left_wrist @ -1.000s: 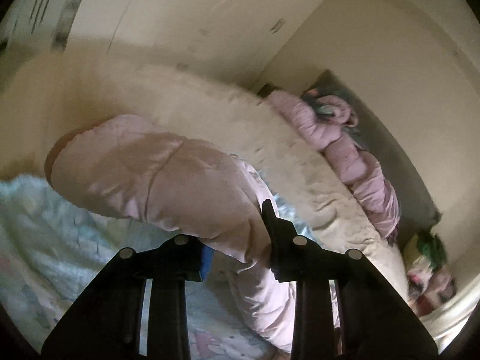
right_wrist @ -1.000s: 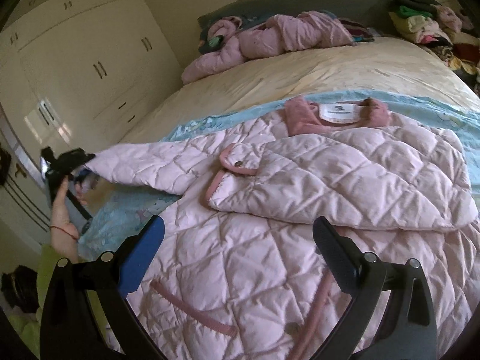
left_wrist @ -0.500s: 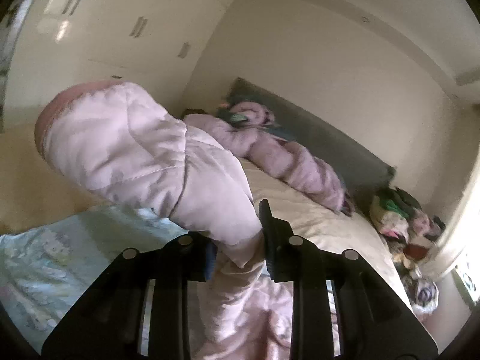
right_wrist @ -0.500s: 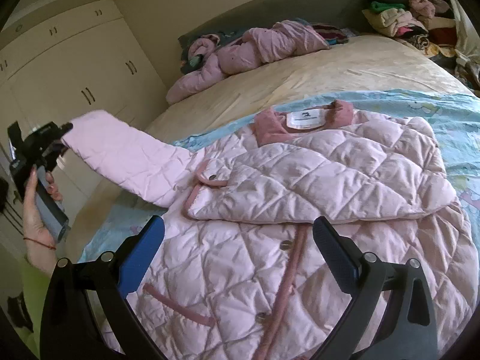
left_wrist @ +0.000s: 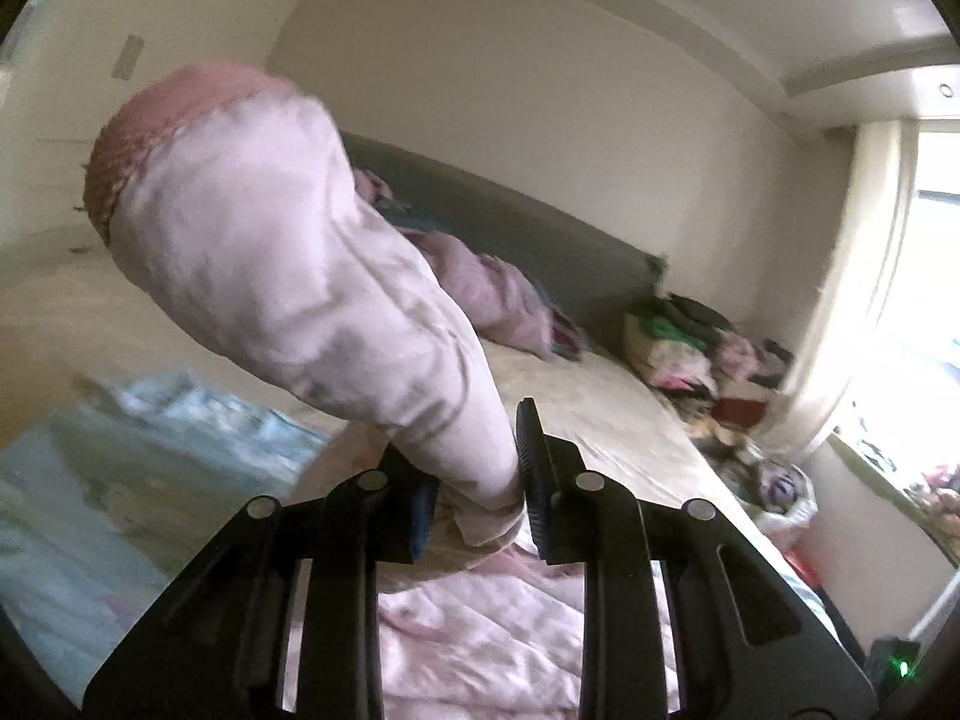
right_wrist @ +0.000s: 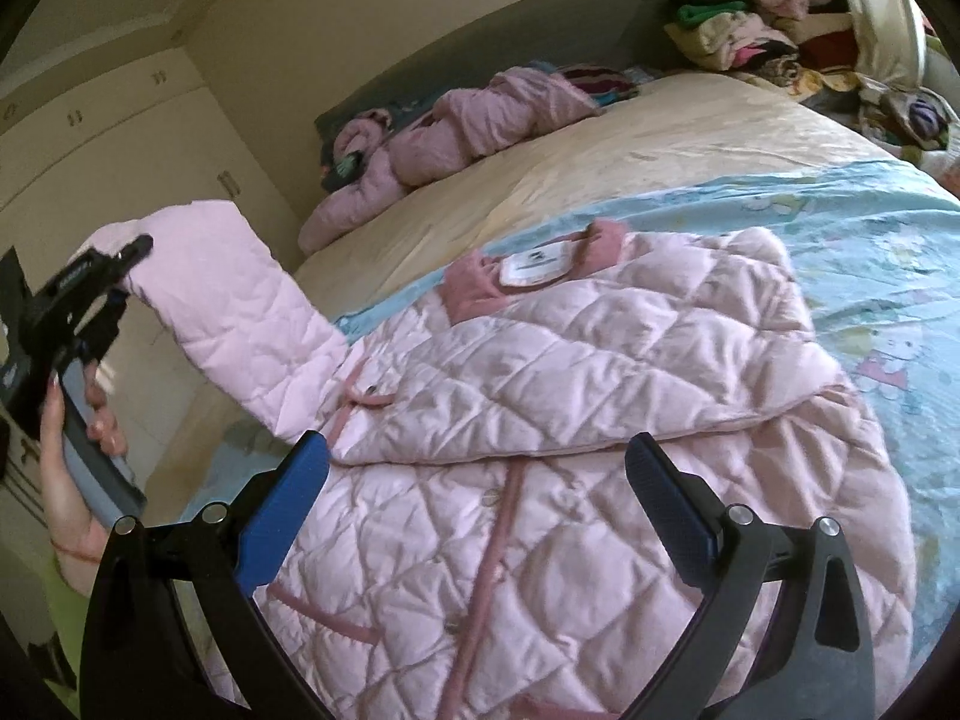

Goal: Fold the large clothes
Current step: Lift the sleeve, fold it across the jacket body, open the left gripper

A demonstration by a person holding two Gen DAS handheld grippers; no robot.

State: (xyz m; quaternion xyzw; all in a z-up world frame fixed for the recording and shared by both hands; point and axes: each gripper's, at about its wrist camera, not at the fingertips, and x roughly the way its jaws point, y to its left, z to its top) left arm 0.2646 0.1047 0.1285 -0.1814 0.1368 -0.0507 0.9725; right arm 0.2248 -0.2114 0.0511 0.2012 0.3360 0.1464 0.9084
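Observation:
A pink quilted jacket (right_wrist: 570,420) lies front-up on the bed, its right sleeve folded across the chest. My left gripper (left_wrist: 474,480) is shut on the jacket's other sleeve (left_wrist: 288,276) and holds it raised above the bed's left side; the sleeve (right_wrist: 240,312) and that gripper (right_wrist: 114,267) also show in the right wrist view. The darker pink cuff (left_wrist: 162,138) points up. My right gripper (right_wrist: 474,516) is open and empty, hovering over the jacket's lower front.
A light blue printed sheet (right_wrist: 870,252) covers the near part of the cream bed (right_wrist: 630,156). Another pink garment (right_wrist: 456,126) lies by the grey headboard (right_wrist: 540,36). A clothes pile (right_wrist: 768,18) sits at the far right. Wardrobes (right_wrist: 108,144) stand left.
My left gripper has lifted the sleeve higher and swung it inward toward the jacket's body. My right gripper has moved slightly closer over the jacket and stays open.

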